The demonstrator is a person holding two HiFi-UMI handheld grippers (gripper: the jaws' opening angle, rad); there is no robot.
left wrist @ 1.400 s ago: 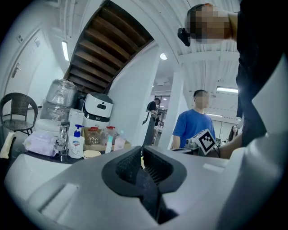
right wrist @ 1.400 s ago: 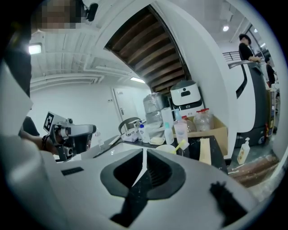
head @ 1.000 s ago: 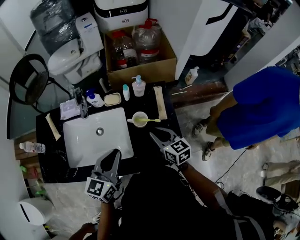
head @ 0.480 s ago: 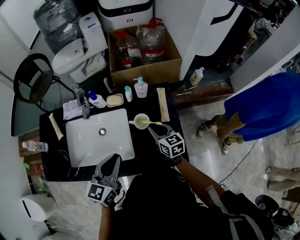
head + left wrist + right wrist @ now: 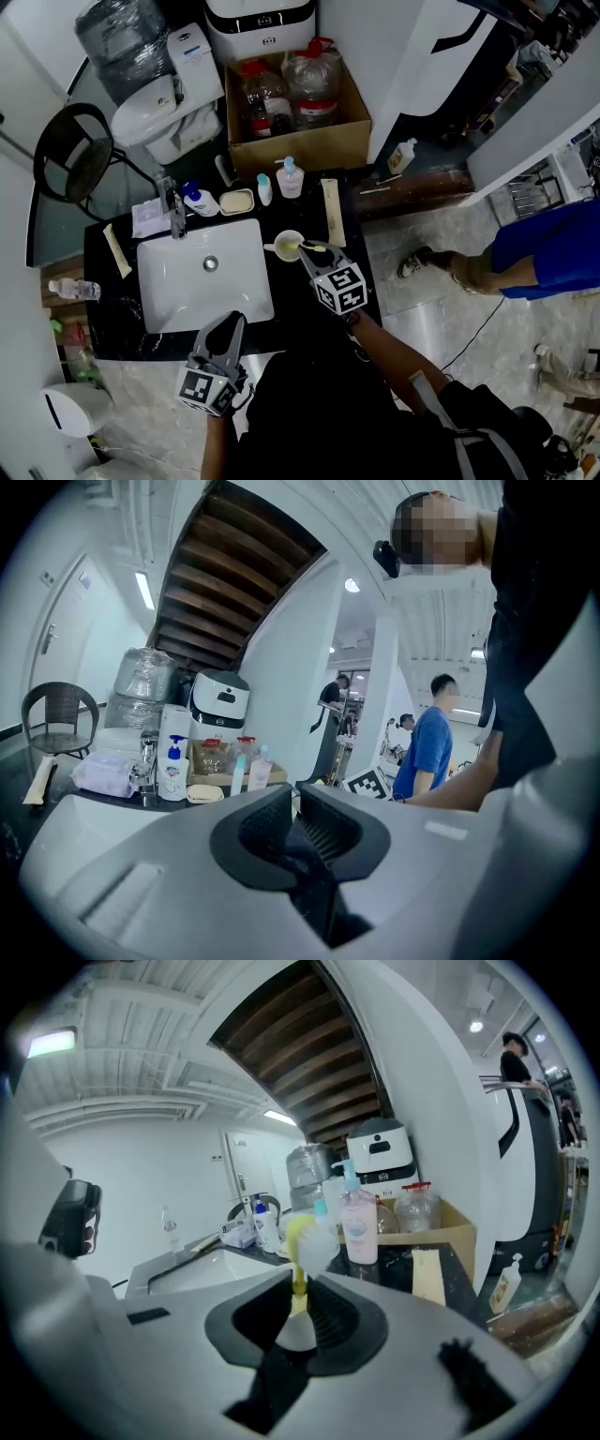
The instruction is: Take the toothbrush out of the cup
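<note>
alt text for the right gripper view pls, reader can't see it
The right gripper has its jaws closed on a yellow toothbrush, whose white bristles stand up just past them. Behind is a dark counter with a white sink on the left, a pink pump bottle and a cardboard box.

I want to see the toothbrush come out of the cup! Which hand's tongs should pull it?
Right. The right gripper has the toothbrush between its tongs at the cup; the left gripper hangs back near the sink's front.
</note>
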